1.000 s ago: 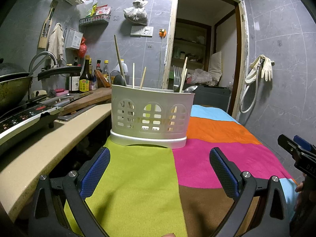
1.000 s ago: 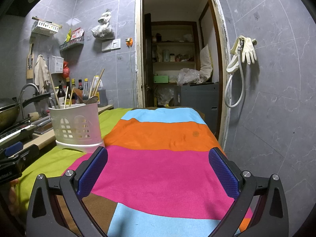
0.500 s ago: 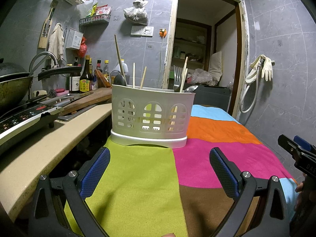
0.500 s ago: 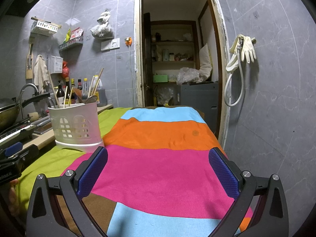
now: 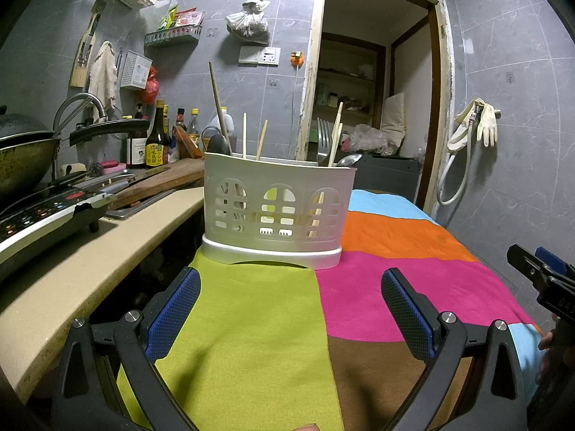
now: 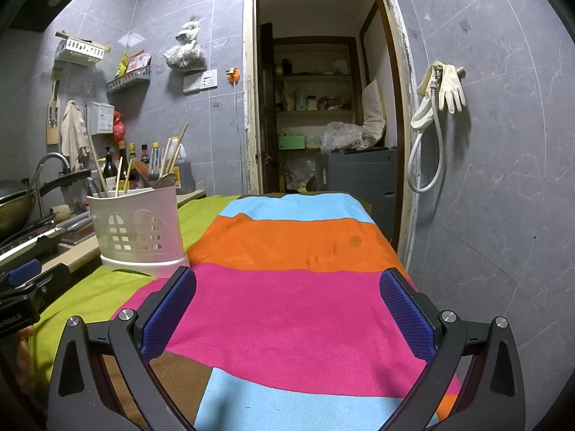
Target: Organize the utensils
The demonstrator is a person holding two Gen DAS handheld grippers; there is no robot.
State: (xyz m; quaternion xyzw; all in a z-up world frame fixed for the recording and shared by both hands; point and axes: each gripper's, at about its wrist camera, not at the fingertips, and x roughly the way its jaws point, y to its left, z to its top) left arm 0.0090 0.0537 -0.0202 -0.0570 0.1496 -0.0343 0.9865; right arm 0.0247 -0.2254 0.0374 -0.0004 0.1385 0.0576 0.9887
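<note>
A white slotted utensil holder (image 5: 276, 208) stands upright on the striped cloth (image 5: 251, 323), straight ahead of my left gripper (image 5: 291, 309). It holds chopsticks (image 5: 218, 107), a fork (image 5: 323, 140) and a spoon (image 5: 348, 160). In the right wrist view the holder (image 6: 138, 230) stands at the left, with chopsticks (image 6: 172, 156) sticking up. My left gripper is open and empty, a short way in front of the holder. My right gripper (image 6: 287, 312) is open and empty above the pink stripe (image 6: 287, 309).
A beige counter (image 5: 90, 251) with a stove (image 5: 39, 215), a wok (image 5: 21, 158), a cutting board (image 5: 161, 179) and bottles (image 5: 156, 140) runs along the left. An open doorway (image 6: 323, 107) lies behind the table. The right gripper's side (image 5: 542, 280) shows at the left view's right edge.
</note>
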